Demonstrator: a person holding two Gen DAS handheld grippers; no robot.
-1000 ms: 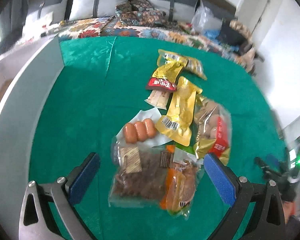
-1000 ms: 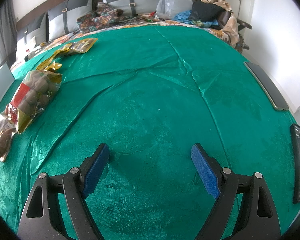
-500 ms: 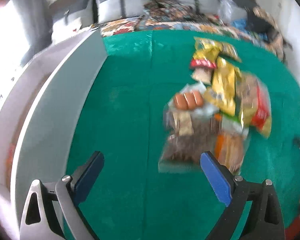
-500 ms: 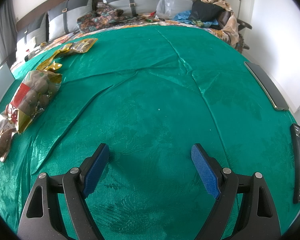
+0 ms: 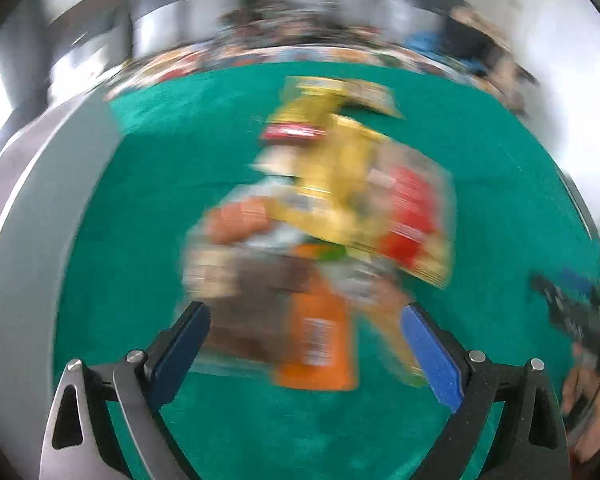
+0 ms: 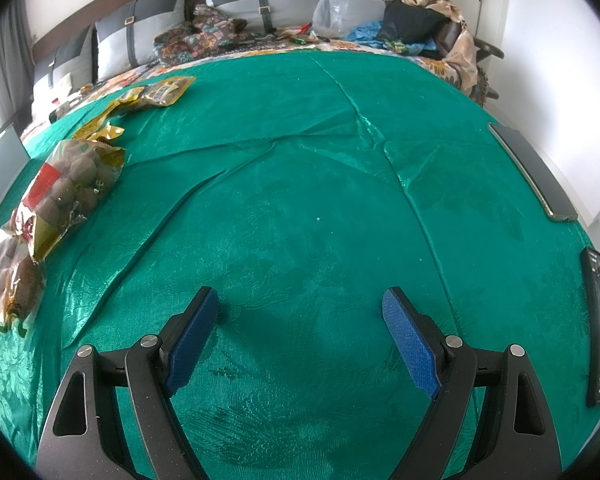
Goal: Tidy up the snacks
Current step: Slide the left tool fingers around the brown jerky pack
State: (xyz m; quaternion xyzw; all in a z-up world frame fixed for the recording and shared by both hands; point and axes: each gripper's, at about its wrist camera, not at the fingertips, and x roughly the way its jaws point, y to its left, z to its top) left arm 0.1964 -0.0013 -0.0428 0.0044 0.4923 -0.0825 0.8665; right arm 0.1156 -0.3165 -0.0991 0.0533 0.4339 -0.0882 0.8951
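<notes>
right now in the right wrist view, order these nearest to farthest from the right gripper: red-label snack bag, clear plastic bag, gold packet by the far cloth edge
1. red-label snack bag, left, on the cloth
2. gold packet, far left
3. clear plastic bag, beyond the cloth, by the cushions

The right gripper is open.

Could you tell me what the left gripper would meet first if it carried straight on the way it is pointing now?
Most likely the orange snack packet, lying between the open left gripper fingers at the pile's near edge; blur leaves depth uncertain.
</notes>
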